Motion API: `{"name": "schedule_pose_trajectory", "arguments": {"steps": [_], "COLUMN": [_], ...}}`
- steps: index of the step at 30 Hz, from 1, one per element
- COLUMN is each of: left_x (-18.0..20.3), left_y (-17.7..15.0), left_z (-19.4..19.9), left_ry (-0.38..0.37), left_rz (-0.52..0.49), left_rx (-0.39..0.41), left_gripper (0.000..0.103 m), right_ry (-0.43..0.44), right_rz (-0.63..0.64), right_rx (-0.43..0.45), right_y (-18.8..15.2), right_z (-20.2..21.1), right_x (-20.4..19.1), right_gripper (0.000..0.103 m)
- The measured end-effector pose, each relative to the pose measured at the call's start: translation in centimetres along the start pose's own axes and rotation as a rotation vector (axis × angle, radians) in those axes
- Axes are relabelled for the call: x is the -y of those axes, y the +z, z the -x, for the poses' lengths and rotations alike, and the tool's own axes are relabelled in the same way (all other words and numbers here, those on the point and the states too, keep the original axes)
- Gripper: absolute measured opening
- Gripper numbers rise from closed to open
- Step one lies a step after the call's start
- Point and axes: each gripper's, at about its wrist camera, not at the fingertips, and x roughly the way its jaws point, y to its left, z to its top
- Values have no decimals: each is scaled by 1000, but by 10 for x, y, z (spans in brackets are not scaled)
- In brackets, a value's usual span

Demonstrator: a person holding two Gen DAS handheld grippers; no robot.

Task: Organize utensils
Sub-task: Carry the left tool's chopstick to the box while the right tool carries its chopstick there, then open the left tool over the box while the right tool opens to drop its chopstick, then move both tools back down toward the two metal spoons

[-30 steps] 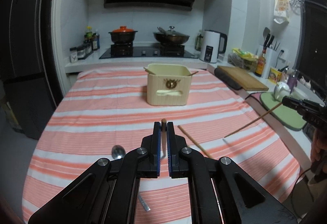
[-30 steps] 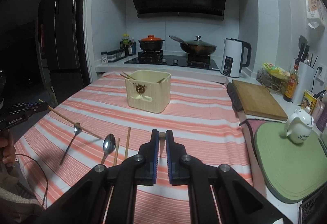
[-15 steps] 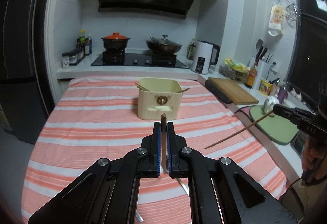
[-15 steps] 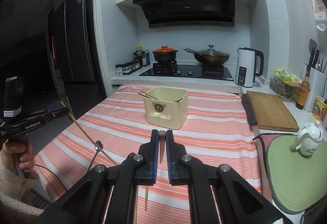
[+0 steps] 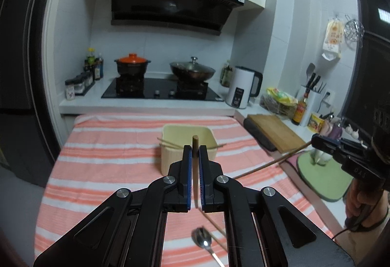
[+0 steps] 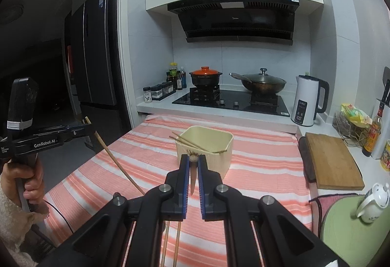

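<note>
Left wrist view: left gripper (image 5: 195, 151) clamped on chopstick (image 5: 195, 143), aimed at cream bin (image 5: 170, 157); right gripper (image 6: 193, 162) clamps another chopstick (image 6: 192, 176), likely for drop-in.

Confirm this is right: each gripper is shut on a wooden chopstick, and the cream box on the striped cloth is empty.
Not quite. The cream box is not empty: the right wrist view shows chopsticks lying across its opening. The rest holds: the left gripper and right gripper are each shut on a wooden chopstick.
</note>
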Motion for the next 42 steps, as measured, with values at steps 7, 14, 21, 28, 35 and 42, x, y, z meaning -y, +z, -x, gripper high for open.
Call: {"name": "schedule_pose_trajectory", "arguments": {"steps": [7, 14, 21, 28, 35, 42], "left_x": [-6, -9, -17, -22, -28, -24], "left_y": [64, 67, 36, 17, 3, -50], "left_z": [-42, -122, -182, -203, -175, -111], "left_ry": [42, 80, 70, 56, 45, 81], "left_rz": [30, 35, 59, 73, 63, -56], "left_rx": [128, 90, -61, -150, -157, -219], "left_gripper": [3, 3, 3, 4, 77, 95], "right_ry": [-37, -32, 1, 21, 57, -29], "right_rz": [5, -57, -141, -190, -174, -93], "right_rx": [82, 16, -146, -203, -115, -35], "right_y": [54, 62, 41, 26, 25, 6], "right_z": [-46, -124, -185, -215, -197, -120], "right_x": [8, 28, 48, 54, 46, 42], "right_gripper": [7, 7, 7, 7, 56, 65]}}
